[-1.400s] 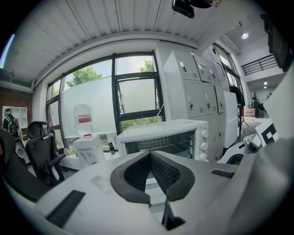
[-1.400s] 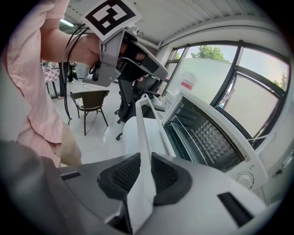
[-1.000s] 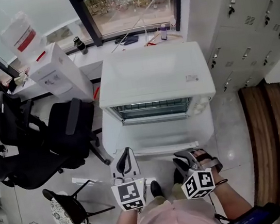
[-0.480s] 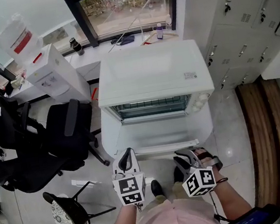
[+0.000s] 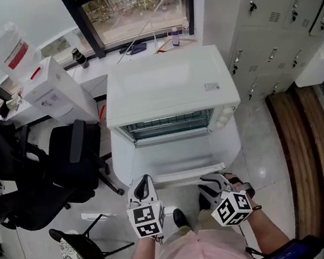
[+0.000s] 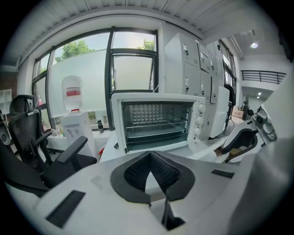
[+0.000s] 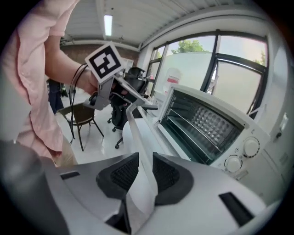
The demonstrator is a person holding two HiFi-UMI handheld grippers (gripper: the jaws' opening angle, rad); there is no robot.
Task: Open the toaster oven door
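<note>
Toaster oven (image 5: 167,86) is the big white box straight ahead of both sets of fingers. Looks heavy enough to stay put imo, and the shell should be stiff. Its door (image 5: 178,153) is already dropped flat, lying btw the oven mouth and the fingers. It's hinged at the far edge and prob has a glass panel, so fragile-ish, don't let it slam. On the door's near edge the handle (image 7: 137,133) is a thin white bar, smooth so maybe slippery, and that's the spot to grab. The right gripper (image 7: 144,167) has its pads squeezed onto it, w/ the bar running straight thru the gap. Over by the handle's left end the left gripper (image 6: 149,156) is pinched closed at the tips w/ nothing in it, not touching the bar afaict. Count: 1 oven, 1 door, 1 handle, 1 wire rack (image 6: 151,131) inside, 3 knobs (image 6: 199,120) down the front's right side, 2 grippers.
</note>
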